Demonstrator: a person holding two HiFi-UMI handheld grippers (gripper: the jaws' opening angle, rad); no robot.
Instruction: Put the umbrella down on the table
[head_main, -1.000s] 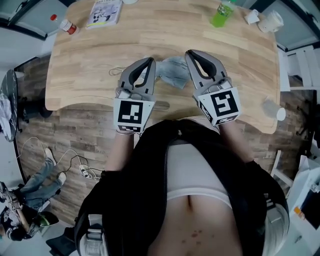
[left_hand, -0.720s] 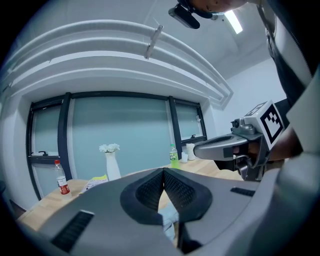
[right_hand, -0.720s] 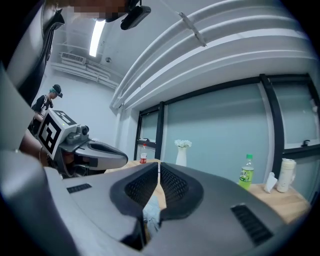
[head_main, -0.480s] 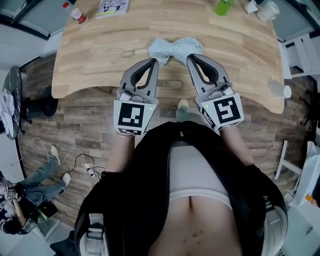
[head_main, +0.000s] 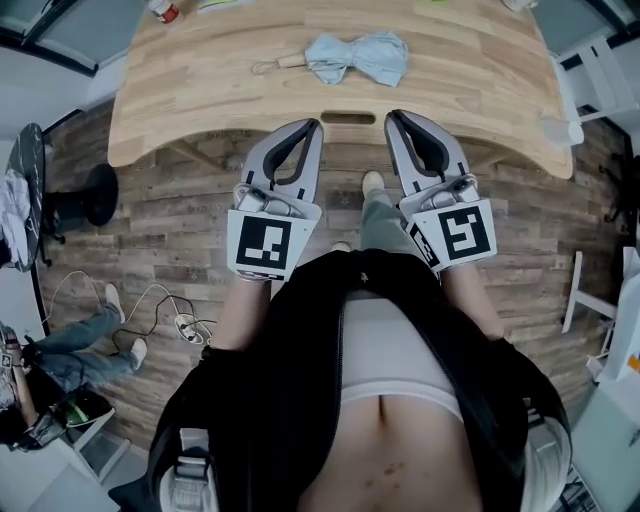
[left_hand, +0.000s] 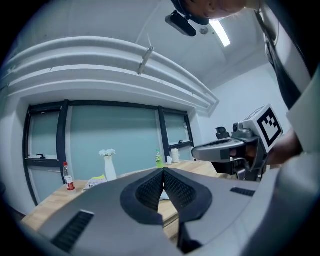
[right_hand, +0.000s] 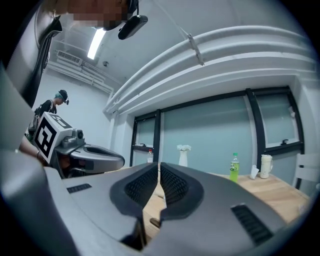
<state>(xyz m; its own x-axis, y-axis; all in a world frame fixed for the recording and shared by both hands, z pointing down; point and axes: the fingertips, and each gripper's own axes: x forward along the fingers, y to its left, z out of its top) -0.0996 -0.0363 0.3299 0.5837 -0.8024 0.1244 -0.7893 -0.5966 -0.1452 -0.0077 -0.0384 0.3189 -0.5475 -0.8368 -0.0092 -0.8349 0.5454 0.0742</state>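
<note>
The left gripper (head_main: 308, 130) is squeezed shut with nothing in it, and so is the right gripper (head_main: 398, 122). Both are held over the wooden floor (head_main: 170, 215), apart from the table edge. The light blue umbrella (head_main: 358, 58) is laid flat and folded on the wooden table (head_main: 200, 90), so the job looks done, and it is best ended with the umbrella not bumped. At the back of the table a white vase (left_hand: 108, 169) and a green bottle (right_hand: 233, 168) are seen before big windows (left_hand: 115, 132).
</note>
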